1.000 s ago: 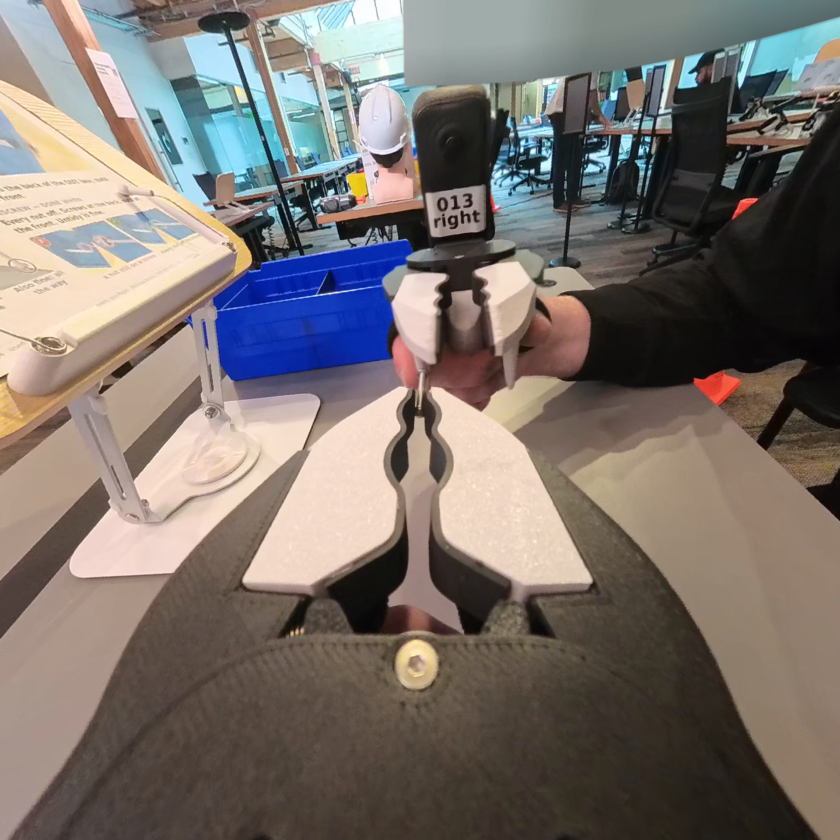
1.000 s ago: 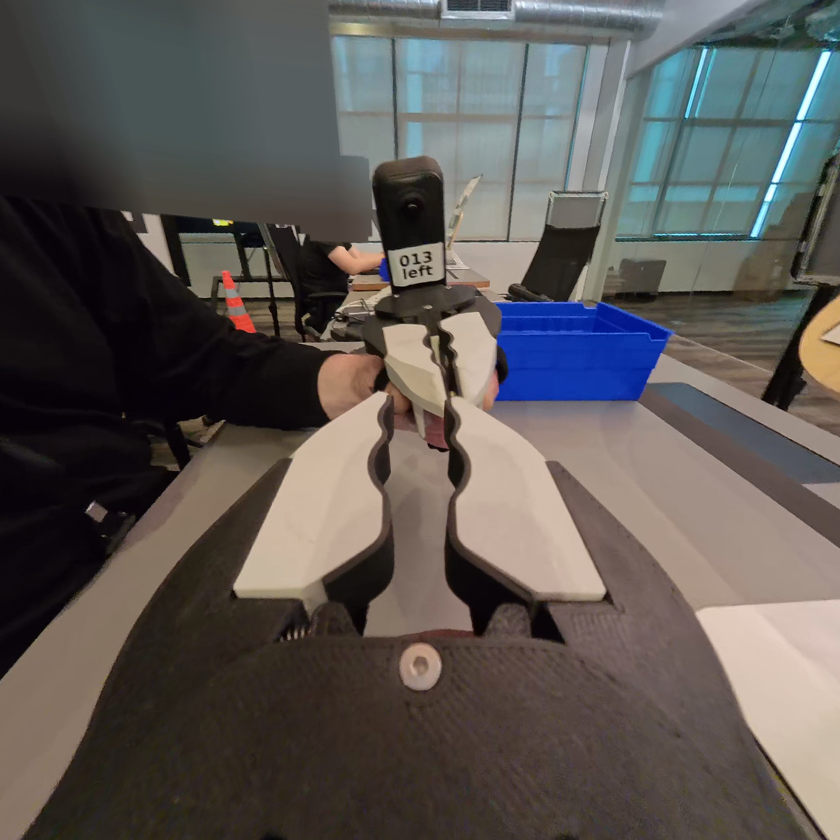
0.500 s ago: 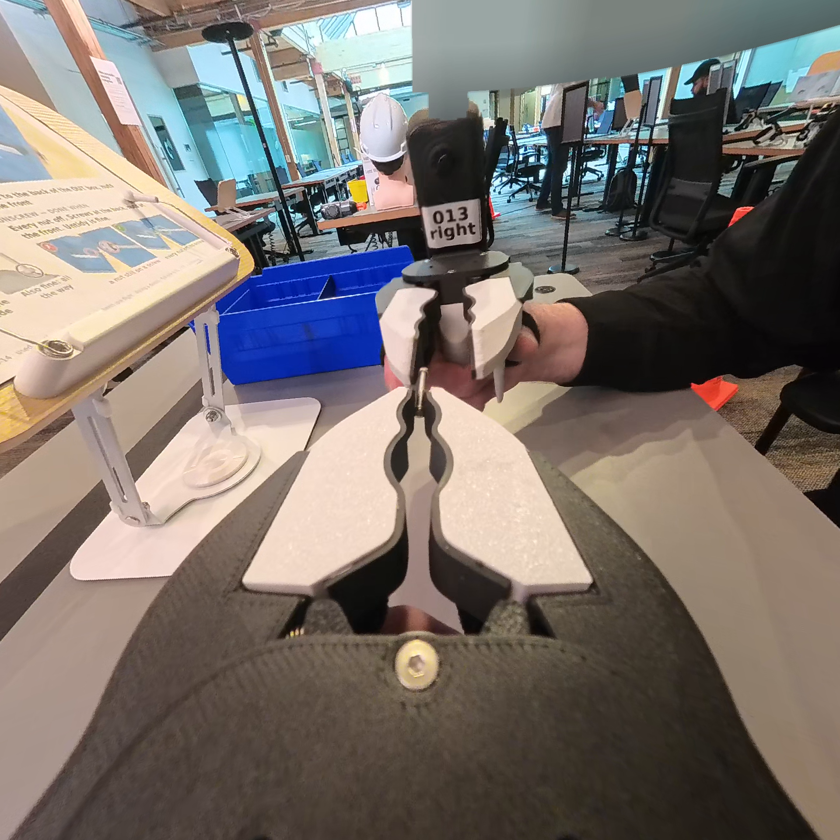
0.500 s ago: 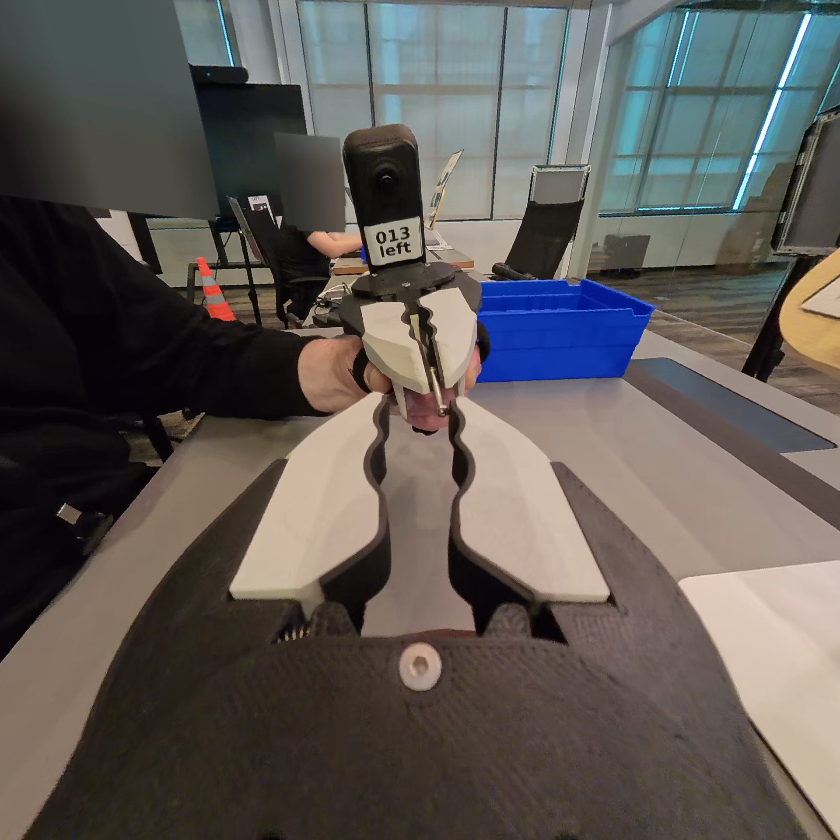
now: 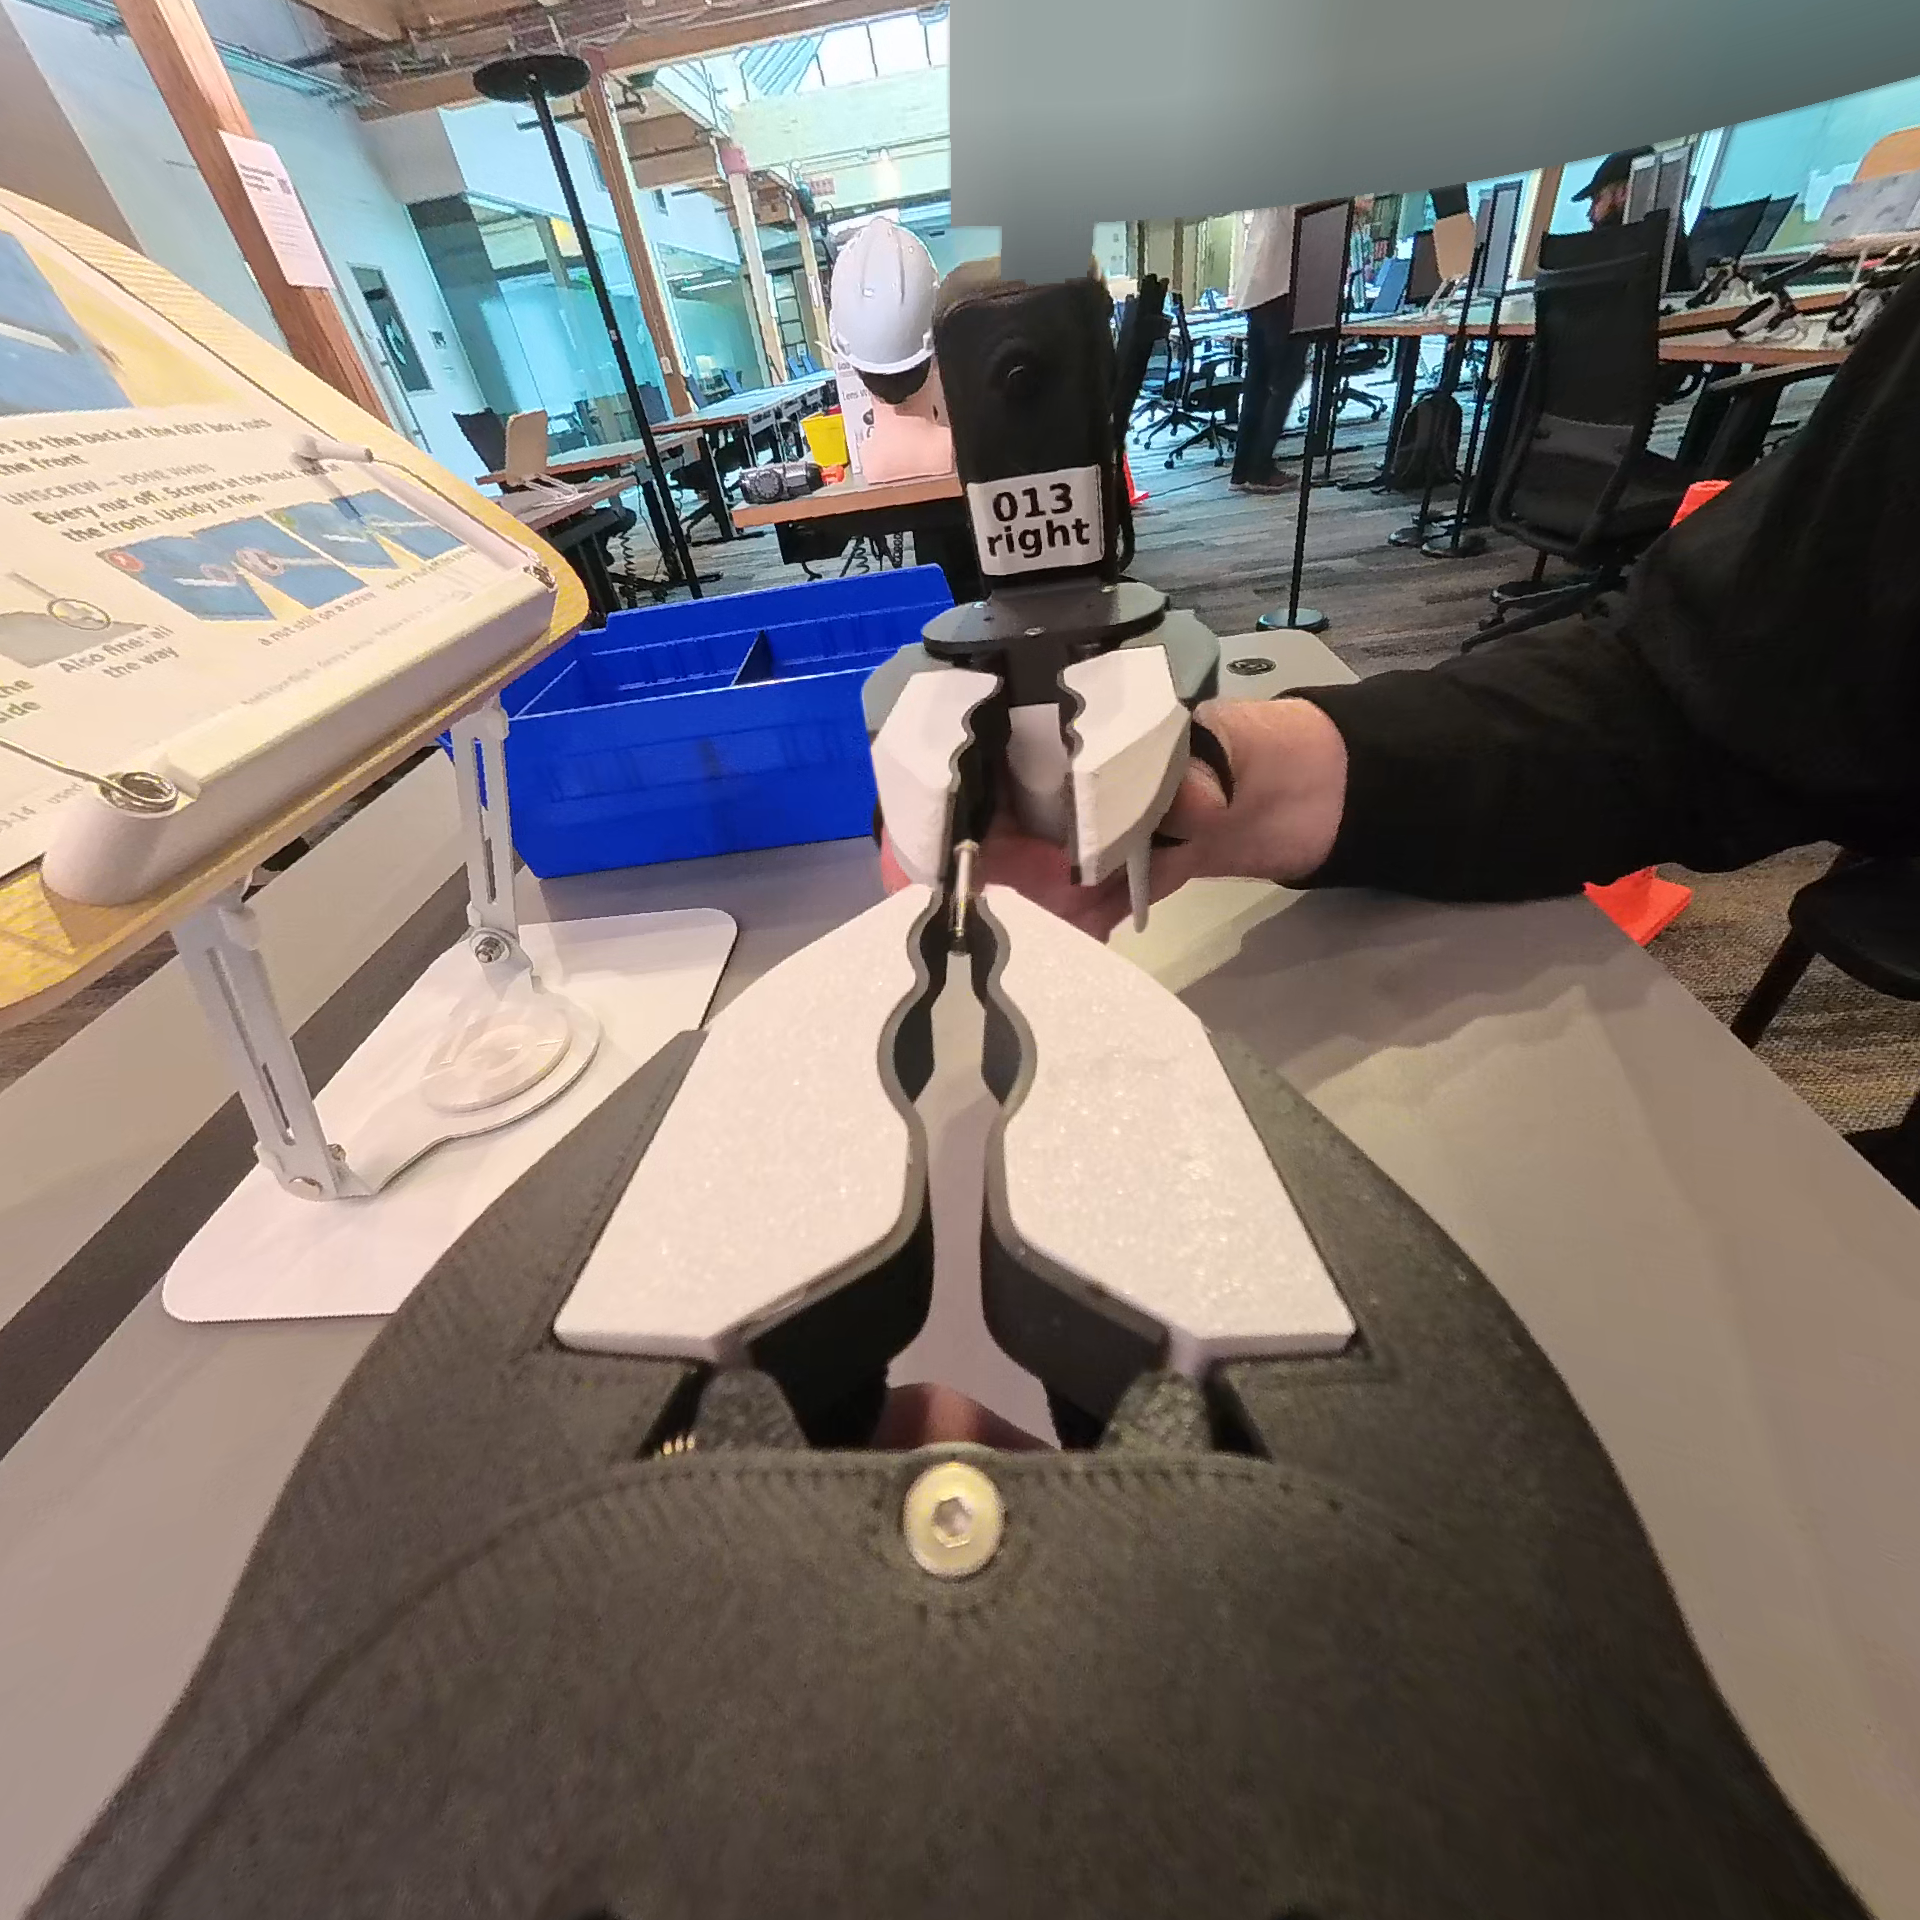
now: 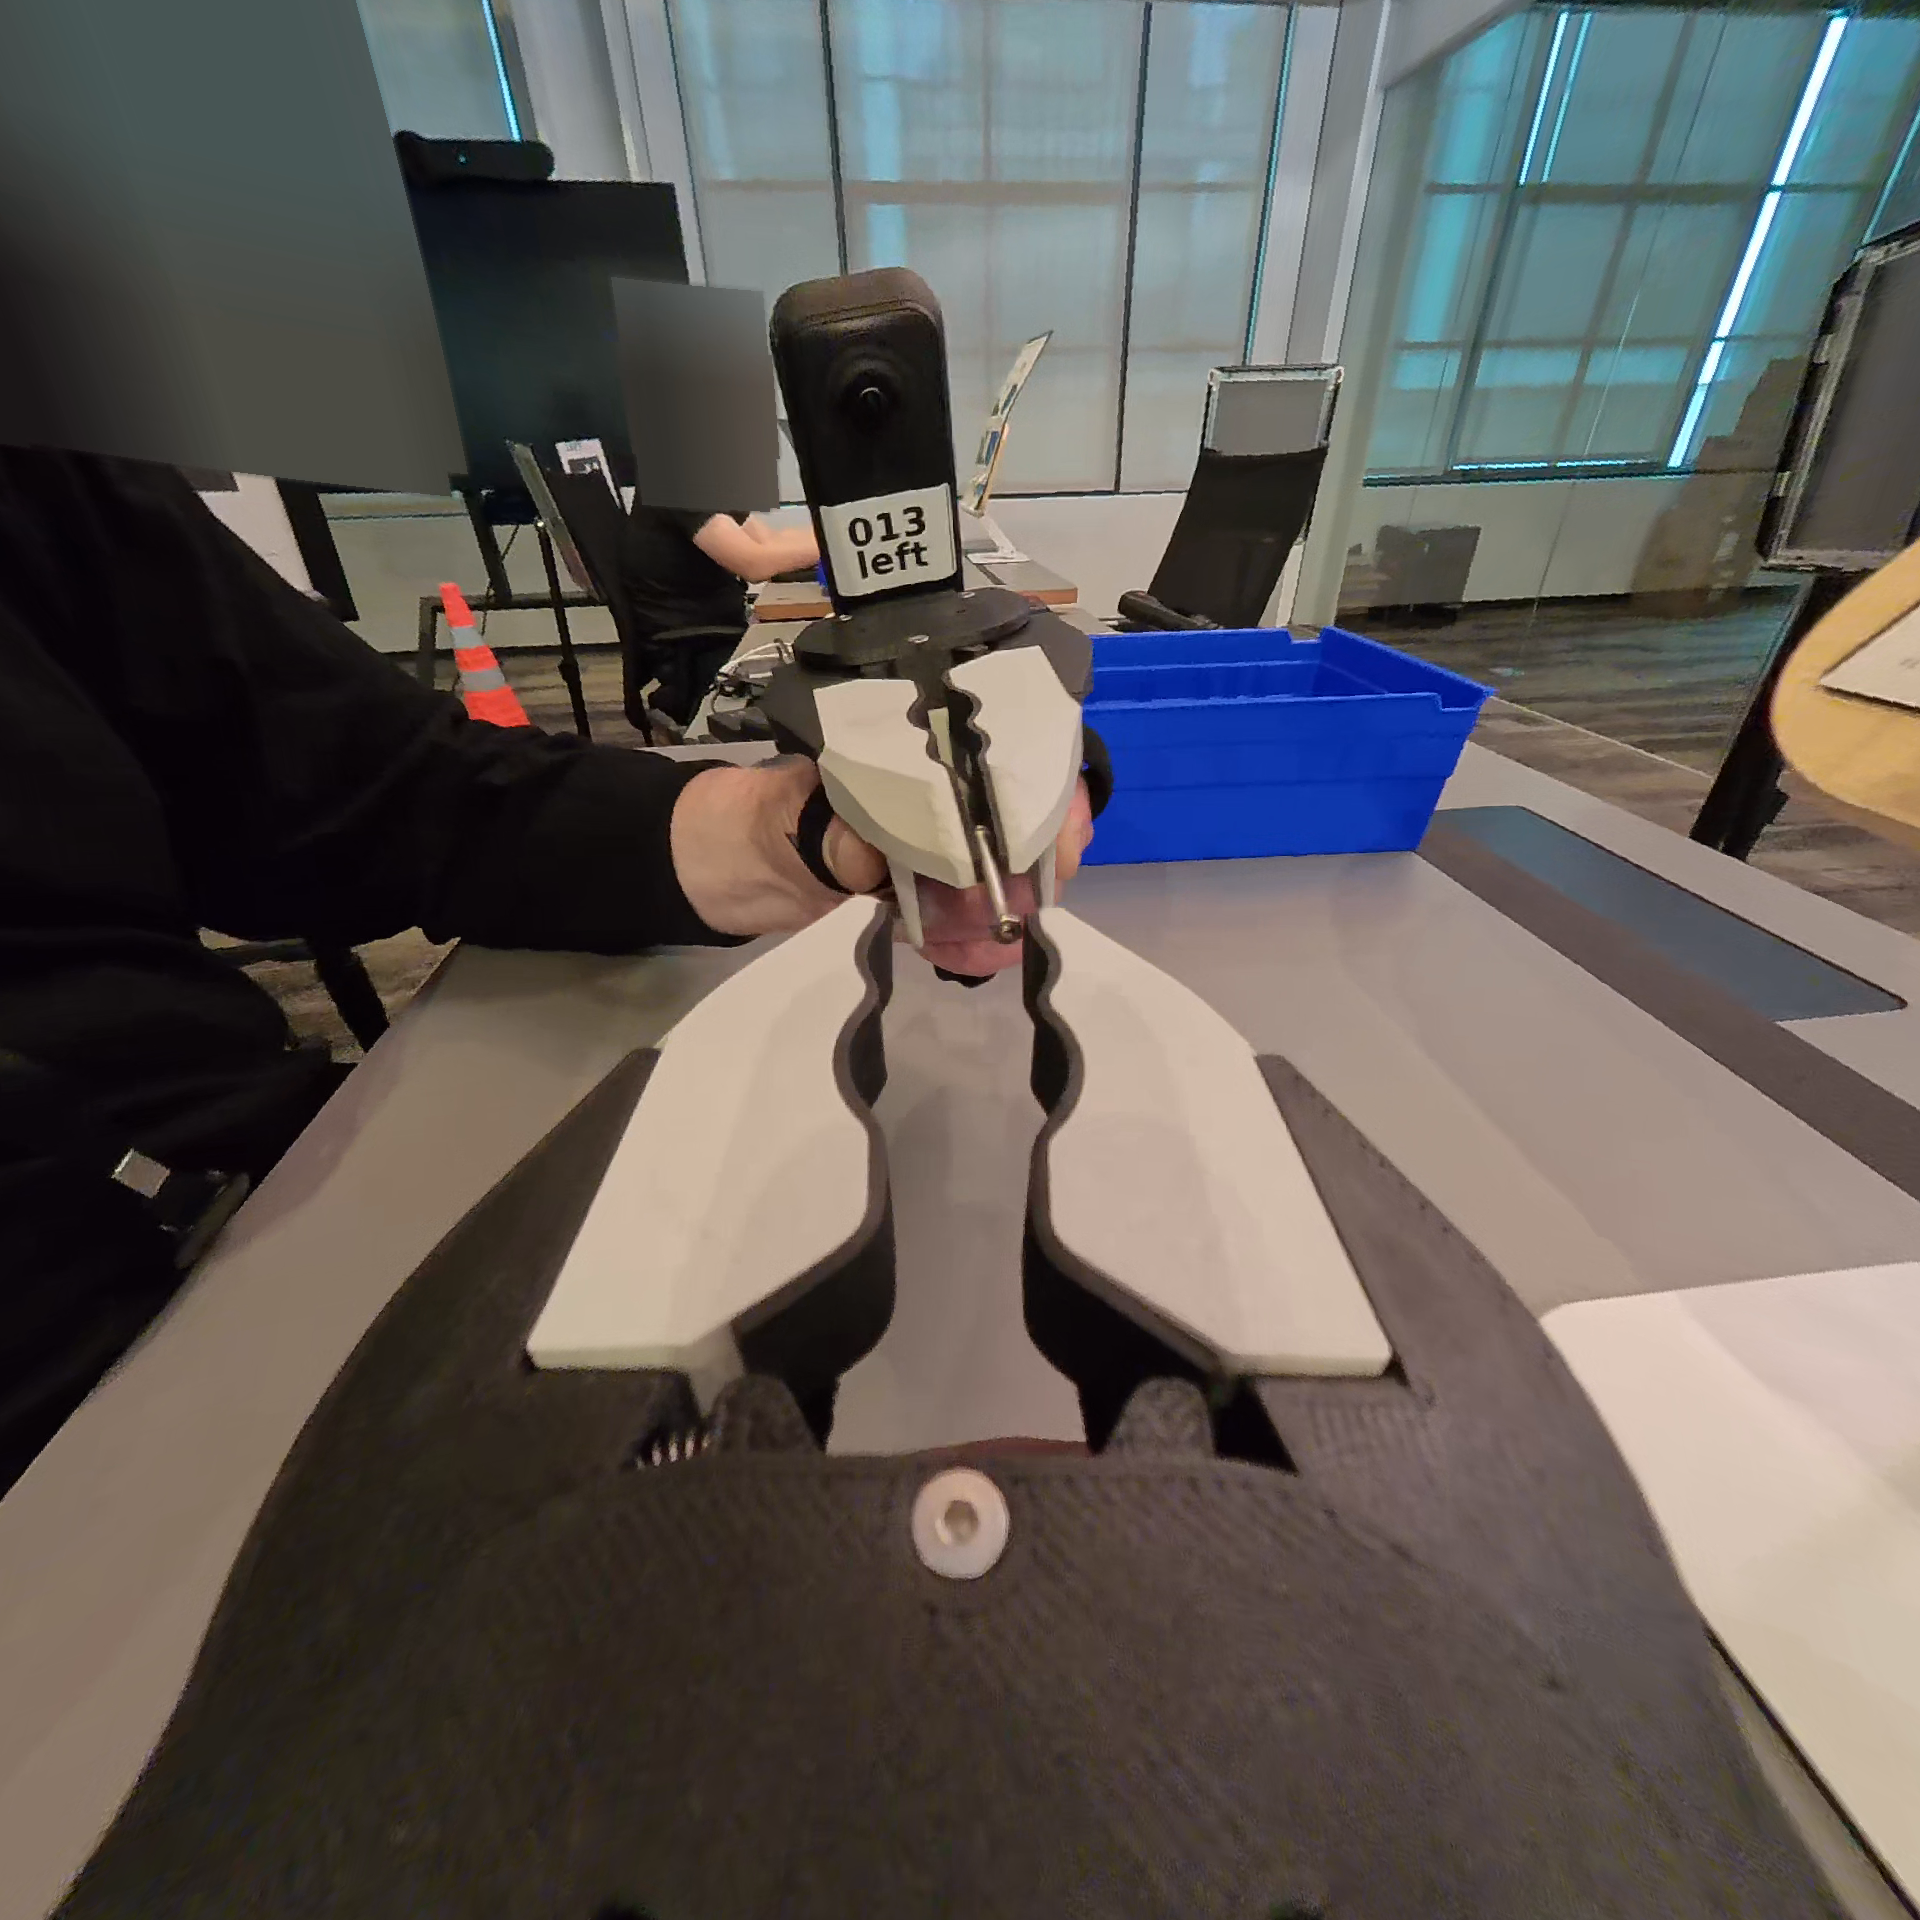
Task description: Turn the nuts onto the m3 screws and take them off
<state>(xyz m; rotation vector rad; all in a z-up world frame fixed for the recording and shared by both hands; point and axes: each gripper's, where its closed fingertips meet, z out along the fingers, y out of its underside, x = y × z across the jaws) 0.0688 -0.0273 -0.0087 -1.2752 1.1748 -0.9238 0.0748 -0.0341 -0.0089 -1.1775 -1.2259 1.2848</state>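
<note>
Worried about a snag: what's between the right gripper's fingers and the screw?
Nothing. The right wrist view shows the screw, pinched by the left gripper, reaching the open right gripper across bare air.

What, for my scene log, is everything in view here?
screw: one, silver, pinched at the left gripper's tips
bin: one, blue, far end of the table
document stand: one, white, on the table beside the bin
table: one, grey, under everything
hard hat: one, white, on a background desk
left gripper: one, white fingers, shut on the screw
right gripper: one, white fingers, open, facing the screw
left hand: one, bare, black sleeve
right hand: one, bare, black sleeve
</note>
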